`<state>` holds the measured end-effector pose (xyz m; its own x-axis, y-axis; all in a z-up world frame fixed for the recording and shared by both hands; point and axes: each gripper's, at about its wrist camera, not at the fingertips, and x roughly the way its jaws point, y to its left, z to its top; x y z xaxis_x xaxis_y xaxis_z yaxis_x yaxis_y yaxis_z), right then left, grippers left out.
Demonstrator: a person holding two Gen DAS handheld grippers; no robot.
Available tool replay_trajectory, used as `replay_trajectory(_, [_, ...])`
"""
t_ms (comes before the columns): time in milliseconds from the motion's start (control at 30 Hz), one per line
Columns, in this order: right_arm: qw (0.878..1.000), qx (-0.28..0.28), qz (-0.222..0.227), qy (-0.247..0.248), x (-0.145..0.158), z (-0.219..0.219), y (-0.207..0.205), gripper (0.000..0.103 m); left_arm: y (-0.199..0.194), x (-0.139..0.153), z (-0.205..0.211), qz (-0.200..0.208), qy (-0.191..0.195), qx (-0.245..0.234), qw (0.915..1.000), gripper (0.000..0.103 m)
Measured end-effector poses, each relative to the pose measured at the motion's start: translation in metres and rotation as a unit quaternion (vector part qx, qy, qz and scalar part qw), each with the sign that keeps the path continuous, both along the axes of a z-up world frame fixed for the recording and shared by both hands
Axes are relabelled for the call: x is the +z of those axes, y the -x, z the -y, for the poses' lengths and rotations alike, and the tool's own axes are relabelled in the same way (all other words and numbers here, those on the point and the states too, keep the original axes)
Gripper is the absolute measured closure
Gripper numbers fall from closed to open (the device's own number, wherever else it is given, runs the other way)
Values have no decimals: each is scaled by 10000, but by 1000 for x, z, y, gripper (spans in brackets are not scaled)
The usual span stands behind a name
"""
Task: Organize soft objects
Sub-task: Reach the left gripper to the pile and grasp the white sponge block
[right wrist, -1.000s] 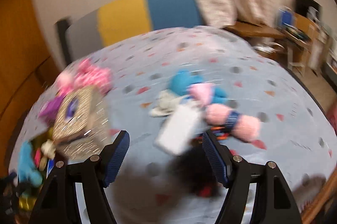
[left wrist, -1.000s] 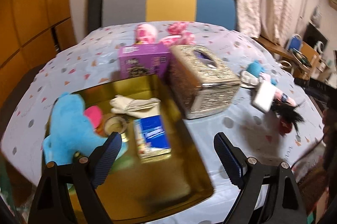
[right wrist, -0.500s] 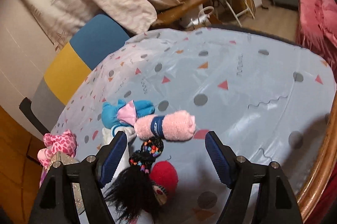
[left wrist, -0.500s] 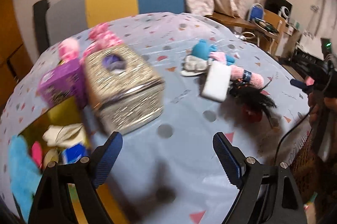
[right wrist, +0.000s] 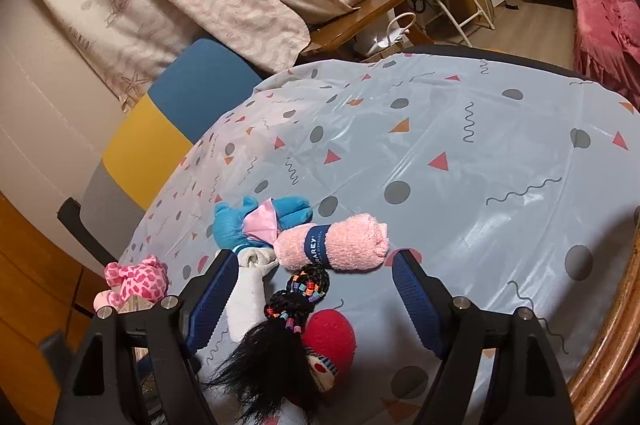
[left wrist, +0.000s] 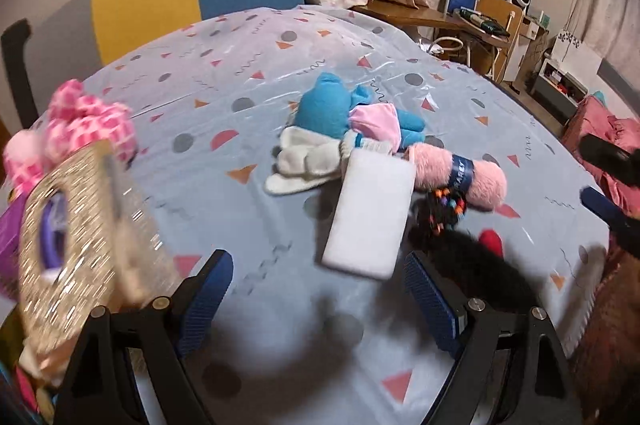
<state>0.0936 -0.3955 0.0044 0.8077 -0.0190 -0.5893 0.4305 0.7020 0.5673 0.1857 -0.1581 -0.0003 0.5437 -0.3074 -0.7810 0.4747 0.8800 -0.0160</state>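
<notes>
Pink rolled towel (right wrist: 334, 245), navy band (right wrist: 316, 245) lettered perhaps "RAREY"

free: tablecloth (right wrist: 480, 161) beyond towel roll (right wrist: 336, 245) | blocked: tissue box (left wrist: 80, 237) left

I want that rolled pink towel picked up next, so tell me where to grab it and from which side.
Grip the rolled pink towel across its middle, at the blue band, coming down from above with the right gripper, whose jaws are opening. The roll lies flat and on top of the pile, its far end clear.
</notes>
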Motion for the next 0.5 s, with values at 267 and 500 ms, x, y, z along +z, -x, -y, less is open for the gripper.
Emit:
replay_trajectory(267, [9998, 123, 71, -119, -1, 0, -1, 22, -34, -22, 48, -223, -192, -390, 9988, 15])
replay_trajectory(500, [9996, 155, 110, -199, -3, 1, -2, 22, -57, -48, 66, -628, -218, -470, 9967, 46])
